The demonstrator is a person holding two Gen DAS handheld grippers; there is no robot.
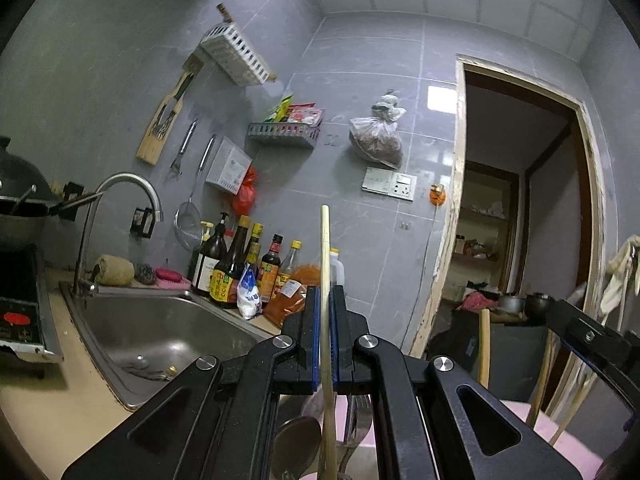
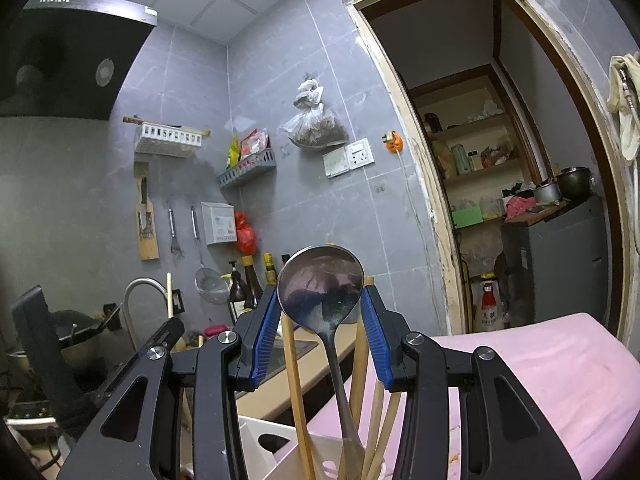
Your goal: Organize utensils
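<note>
A grey tiled wall (image 1: 360,80) fills the background, with an open doorway (image 2: 500,140) to a shelved pantry on its right. Below the wall, a steel sink (image 1: 160,332) is set in the counter under a curved faucet (image 1: 120,200), and a cluster of sauce bottles (image 1: 240,268), about seven, stands at the sink's far corner. A pink cloth (image 2: 540,360) covers the surface nearest the cameras. On the wall hang a white rack (image 1: 236,52), a grey basket (image 1: 286,132) of packets, a bagged lump (image 1: 376,136) and a small strainer (image 1: 188,224).

The left gripper (image 1: 325,336) points up and forward over the counter edge, its blue-lined fingers closed narrow on a single pale chopstick (image 1: 326,280), which stands nearly upright between the pads and rises well above them. The right gripper (image 2: 322,340) tilts upward too, its fingers spread wide on either side of a metal spoon (image 2: 320,284) without touching it. That spoon stands bowl-up in a white holder (image 2: 304,456) on the pink cloth, among several wooden chopsticks (image 2: 296,380), at least five.
</note>
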